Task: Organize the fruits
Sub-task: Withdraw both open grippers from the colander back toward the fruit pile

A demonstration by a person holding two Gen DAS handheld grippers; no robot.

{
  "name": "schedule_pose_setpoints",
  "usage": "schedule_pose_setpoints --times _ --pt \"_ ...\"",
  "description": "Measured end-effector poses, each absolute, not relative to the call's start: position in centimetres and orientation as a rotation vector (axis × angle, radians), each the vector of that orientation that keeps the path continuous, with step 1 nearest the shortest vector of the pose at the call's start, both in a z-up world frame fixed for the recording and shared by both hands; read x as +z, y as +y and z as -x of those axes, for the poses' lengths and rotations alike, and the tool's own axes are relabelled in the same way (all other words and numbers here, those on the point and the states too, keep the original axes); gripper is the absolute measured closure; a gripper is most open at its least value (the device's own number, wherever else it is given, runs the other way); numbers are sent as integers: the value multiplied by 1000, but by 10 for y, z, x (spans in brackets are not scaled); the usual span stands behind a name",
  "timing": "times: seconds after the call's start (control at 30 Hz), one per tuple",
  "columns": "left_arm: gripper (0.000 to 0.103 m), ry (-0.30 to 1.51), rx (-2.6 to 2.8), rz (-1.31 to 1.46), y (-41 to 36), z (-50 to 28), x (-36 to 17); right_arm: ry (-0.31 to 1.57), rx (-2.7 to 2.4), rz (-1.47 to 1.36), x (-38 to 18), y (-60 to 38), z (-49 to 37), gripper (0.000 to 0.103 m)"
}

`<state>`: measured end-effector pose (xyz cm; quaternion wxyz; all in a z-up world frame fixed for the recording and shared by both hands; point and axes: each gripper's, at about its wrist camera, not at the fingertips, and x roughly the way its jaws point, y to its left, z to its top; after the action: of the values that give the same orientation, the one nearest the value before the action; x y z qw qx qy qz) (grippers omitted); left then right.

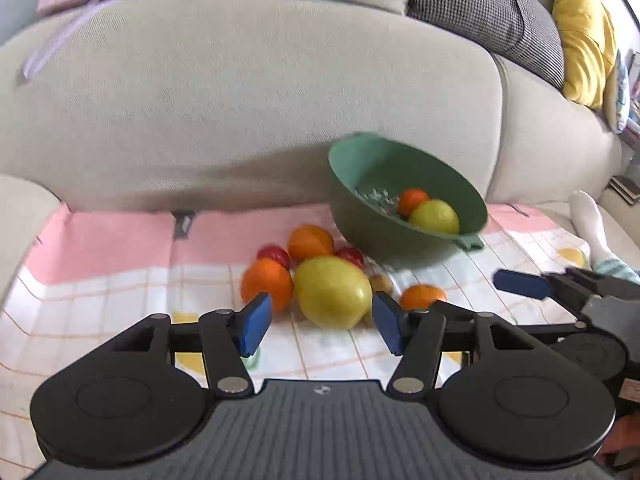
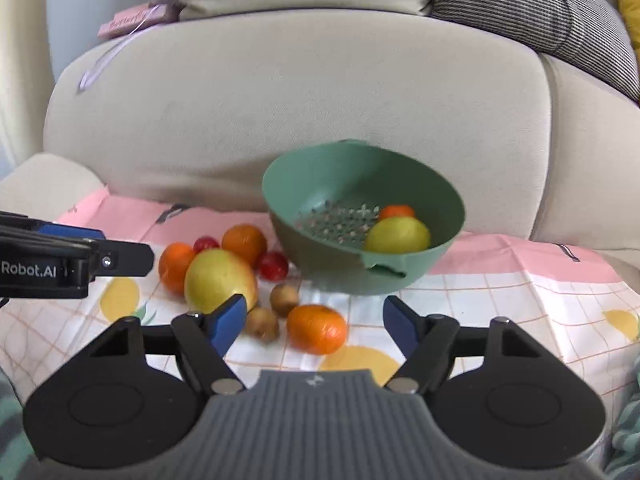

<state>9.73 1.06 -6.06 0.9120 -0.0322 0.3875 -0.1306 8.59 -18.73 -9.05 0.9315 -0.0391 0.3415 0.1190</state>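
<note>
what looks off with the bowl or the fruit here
The green bowl sits tilted on the cloth, opening facing the cameras, with only two fruits inside. Most of the fruit lies loose on the cloth beside it.

A green colander, tilted on the checked cloth against the sofa, holds a yellow apple and an orange, while loose oranges, a large yellow apple, red plums and small brown fruits cluster just beside it.
</note>
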Motion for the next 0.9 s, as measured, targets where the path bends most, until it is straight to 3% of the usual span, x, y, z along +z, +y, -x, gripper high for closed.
schedule_pose_setpoints --times 0.2,0.47,0.57,0.9 --pt "36 839 -273 96 10 -101 -79 735 275 120 -105 -182 -89 41" --pt "35 836 -283 136 -2 -112 -93 751 248 85 -117 -188 -108 43" --pt "32 839 -256 171 -4 -118 -98 765 238 55 -121 -190 -115 50" --pt "27 876 -191 309 -4 -135 -111 811 267 -9 -135 -193 -128 50"
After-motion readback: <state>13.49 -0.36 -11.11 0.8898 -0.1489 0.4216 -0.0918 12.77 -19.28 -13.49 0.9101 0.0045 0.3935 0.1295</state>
